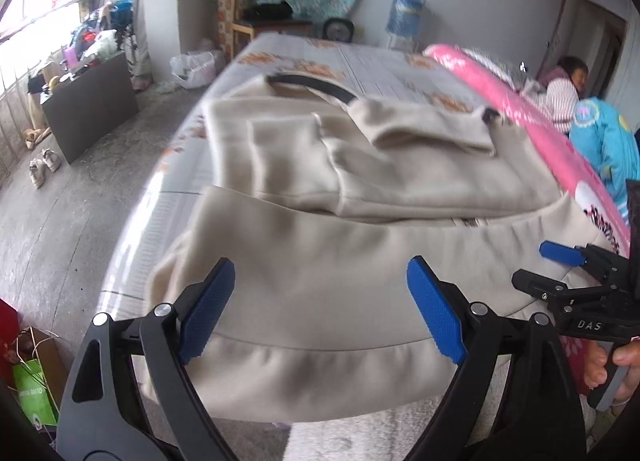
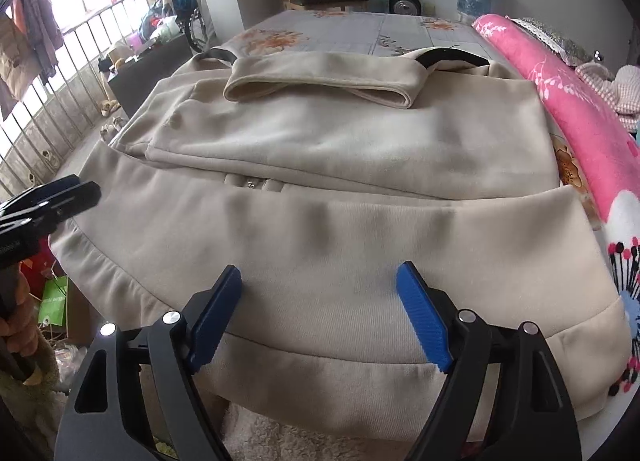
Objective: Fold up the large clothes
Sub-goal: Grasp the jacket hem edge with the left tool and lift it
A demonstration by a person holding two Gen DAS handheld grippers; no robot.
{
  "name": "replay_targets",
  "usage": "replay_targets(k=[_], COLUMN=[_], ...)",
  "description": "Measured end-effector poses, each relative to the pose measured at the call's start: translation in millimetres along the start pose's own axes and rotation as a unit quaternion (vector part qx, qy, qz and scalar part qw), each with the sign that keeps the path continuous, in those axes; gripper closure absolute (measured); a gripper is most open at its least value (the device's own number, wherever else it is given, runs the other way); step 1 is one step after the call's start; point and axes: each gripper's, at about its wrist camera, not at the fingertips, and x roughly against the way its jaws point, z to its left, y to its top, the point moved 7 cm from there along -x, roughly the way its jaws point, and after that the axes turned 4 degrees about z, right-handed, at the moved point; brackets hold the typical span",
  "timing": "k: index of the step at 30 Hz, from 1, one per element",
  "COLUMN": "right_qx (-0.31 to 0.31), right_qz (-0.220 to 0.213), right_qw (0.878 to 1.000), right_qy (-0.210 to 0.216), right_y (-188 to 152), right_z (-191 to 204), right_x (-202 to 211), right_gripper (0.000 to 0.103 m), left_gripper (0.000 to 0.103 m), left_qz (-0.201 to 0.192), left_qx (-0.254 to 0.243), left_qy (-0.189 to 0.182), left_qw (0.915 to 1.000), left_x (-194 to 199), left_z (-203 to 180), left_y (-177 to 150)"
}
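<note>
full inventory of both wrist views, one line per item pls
sweatshirt: 1, beige, partly folded on bed, hem at near edge
bed sheet: 1, grey with orange flowers, under sweatshirt
blanket: 1, pink, along bed's right side
cabinet: 1, dark, on floor left of bed
water bottle: 1, blue, beyond bed
fan: 1, black, beyond bed
person: 1, striped top, lying at right
left gripper: blue pads, open over hem
right gripper: blue pads, open over hem
</note>
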Motion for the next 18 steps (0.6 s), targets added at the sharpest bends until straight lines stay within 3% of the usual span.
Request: replay_targets(k=[3,8,11,13,18], right_qx=[0.003,0.005,0.006,0.006,0.006], right_qz=[0.001,0.001,0.002,0.003,0.004], right_qw=[1.0,1.0,1.0,1.0,1.0], right_qy=[0.003,0.002,0.002,0.002,0.001], right_y=[1,0,0,0,1], right_z=[0,1,2,2,2], right_x=[-1,-1,-1,-1,-2], right_gripper=[0.024,0.023,0.023,0.023,0.023], left_gripper=[0.021,0.037,0.049,0.064,0.067], left_qz=[-0.014,-0.011,0.008,0.031,0.039], left_qx=[0.003,0.015,0.038,0.054,0.069], left_qy=[0.003,0.013,0.009,0.013,-0.012], left_qw=[0.9999,0.9997,0.9992,0.998,0.9967], left_x=[10,7,-6,-18,-21], left_z=[15,38,54,65,72], left_y=[2,6,10,7,2])
